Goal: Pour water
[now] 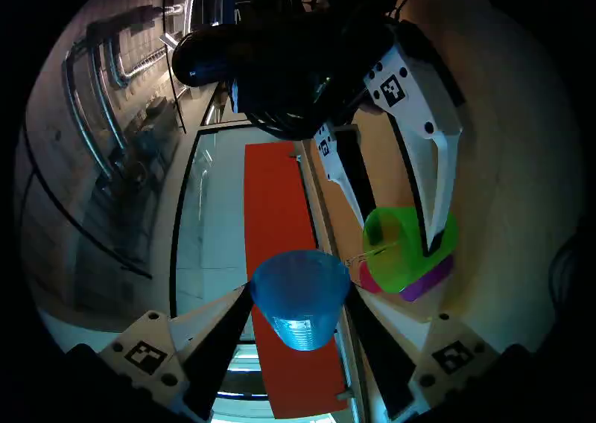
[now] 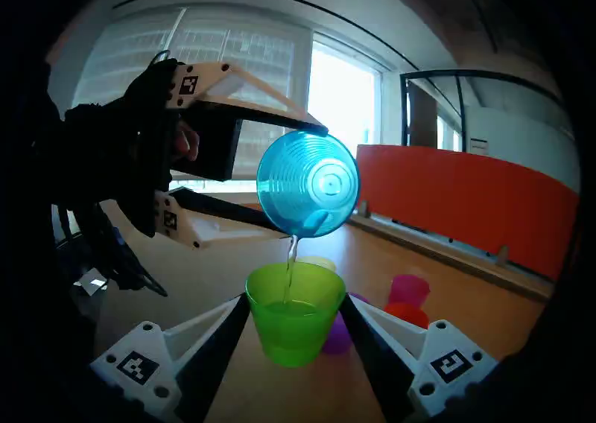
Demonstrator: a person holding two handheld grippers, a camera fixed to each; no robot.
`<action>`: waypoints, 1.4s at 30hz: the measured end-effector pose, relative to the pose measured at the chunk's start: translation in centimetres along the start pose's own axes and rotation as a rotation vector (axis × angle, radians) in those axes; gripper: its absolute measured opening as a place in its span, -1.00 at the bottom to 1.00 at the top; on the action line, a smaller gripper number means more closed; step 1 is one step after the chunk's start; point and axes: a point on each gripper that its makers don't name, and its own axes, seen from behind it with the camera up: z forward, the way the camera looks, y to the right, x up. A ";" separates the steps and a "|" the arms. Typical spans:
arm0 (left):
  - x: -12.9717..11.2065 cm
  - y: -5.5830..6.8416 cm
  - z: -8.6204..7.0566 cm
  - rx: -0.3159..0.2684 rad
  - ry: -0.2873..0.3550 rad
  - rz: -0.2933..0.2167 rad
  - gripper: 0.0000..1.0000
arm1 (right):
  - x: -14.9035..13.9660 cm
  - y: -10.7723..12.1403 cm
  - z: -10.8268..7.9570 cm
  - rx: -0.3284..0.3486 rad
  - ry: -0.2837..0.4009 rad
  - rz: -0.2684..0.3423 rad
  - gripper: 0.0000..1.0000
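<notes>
Left gripper grips a blue cup tipped just above the right gripper – it clamps a green cup – cups behind partly hidden

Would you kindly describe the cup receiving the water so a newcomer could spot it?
Find the long orange partition behind the wooden table. Before it, the right hand-held gripper grips a translucent green cup beneath the tilted blue cup. Unlike the pink cup and purple cup nearby, it is catching a thin water stream.
</notes>
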 end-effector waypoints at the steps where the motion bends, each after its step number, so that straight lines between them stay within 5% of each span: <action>1: 0.1 0.0 0.0 0.000 0.002 0.004 0.76 | 0.0 0.0 0.0 0.000 0.000 0.000 0.83; 29: 0.2 0.1 0.1 -0.001 0.009 -0.009 0.76 | 0.0 0.2 -0.2 -0.003 0.000 0.000 0.83; 38: -0.3 0.3 0.1 -0.011 0.004 -0.107 0.76 | 0.1 0.3 -0.1 -0.005 -0.002 0.000 0.83; 42: -0.5 0.2 0.3 -0.014 0.008 -0.196 0.76 | 0.2 0.3 -0.1 -0.006 -0.001 0.000 0.83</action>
